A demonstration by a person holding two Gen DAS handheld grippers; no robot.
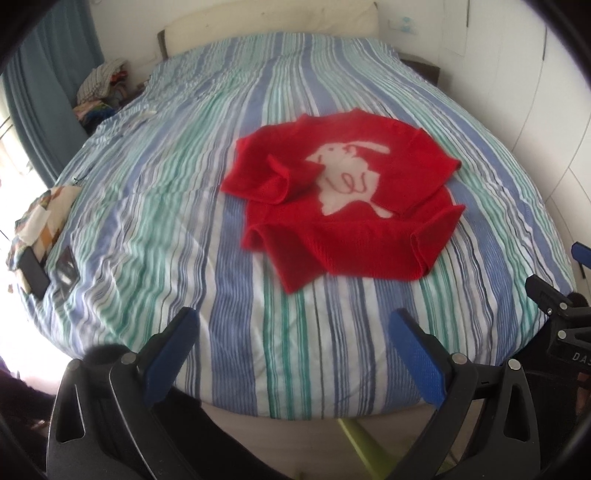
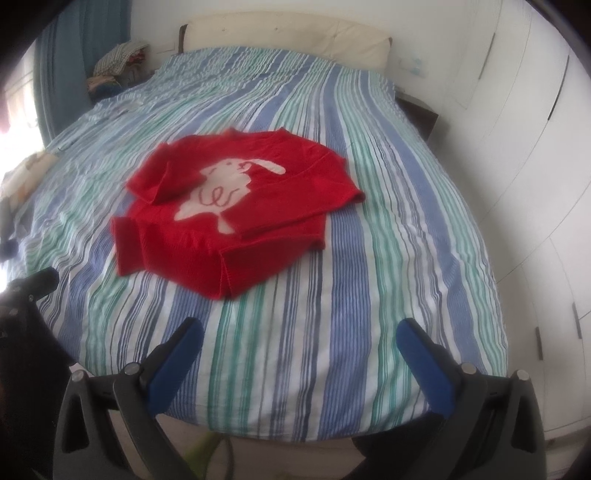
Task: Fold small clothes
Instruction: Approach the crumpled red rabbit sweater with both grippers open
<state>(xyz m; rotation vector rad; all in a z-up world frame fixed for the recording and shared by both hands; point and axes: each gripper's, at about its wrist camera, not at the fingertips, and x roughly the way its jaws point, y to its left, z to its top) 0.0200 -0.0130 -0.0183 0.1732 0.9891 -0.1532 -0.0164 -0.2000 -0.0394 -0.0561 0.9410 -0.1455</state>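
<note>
A small red sweater [image 1: 343,206] with a white rabbit on its front lies crumpled on the striped bedspread [image 1: 166,229], both sleeves flopped over its body. It also shows in the right wrist view [image 2: 229,218]. My left gripper [image 1: 293,325] is open and empty, above the bed's near edge, short of the sweater. My right gripper [image 2: 301,332] is open and empty, also near the front edge, to the right of the sweater. Part of the right gripper shows at the right edge of the left wrist view [image 1: 557,306].
A patterned cloth with a dark phone [image 1: 33,273] lies at the bed's left edge. A pile of clothes [image 1: 103,88] sits at the far left by a blue curtain. White wardrobe doors [image 2: 535,147] stand along the right. A cream headboard [image 2: 288,33] is at the far end.
</note>
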